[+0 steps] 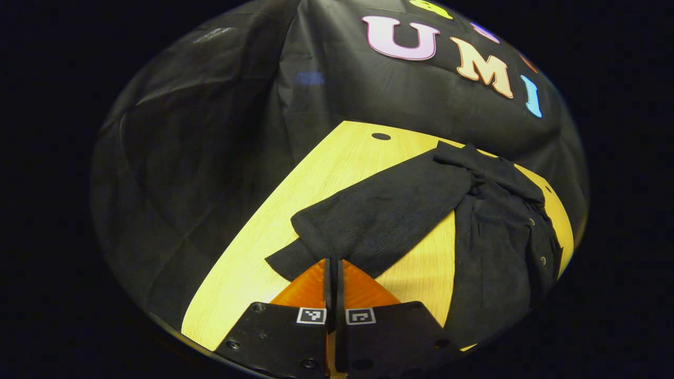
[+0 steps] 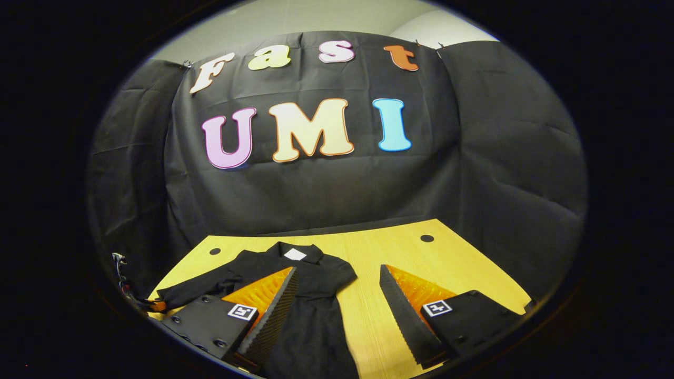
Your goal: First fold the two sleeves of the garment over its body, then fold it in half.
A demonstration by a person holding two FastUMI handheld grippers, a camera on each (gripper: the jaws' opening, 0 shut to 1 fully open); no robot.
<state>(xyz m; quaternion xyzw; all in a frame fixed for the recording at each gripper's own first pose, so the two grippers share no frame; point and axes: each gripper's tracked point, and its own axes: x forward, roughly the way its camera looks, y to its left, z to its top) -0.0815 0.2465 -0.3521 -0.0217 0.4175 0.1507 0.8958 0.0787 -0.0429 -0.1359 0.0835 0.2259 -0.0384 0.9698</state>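
Yellow wooden table [image 2: 463, 263] against black cloth wall [image 2: 474, 158]; pale ceiling [image 2: 316, 16] above

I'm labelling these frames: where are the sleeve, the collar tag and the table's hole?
sleeve [image 1: 368, 221], left gripper view, middle of its length.
collar tag [image 2: 295, 254], right gripper view, centre of the white patch.
table's hole [image 2: 427, 238], right gripper view, centre of the dark hole.

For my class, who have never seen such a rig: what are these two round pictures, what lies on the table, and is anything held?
There is no robot arm: a person holds a two-finger gripper in each hand, and each carries a camera looking along its jaws. In the left gripper view, the left gripper has its jaws closed at the cuff of a sleeve of the black garment; whether cloth is pinched is hidden. In the right gripper view, the right gripper hangs with jaws wide apart above that garment, which lies on the yellow wooden table.
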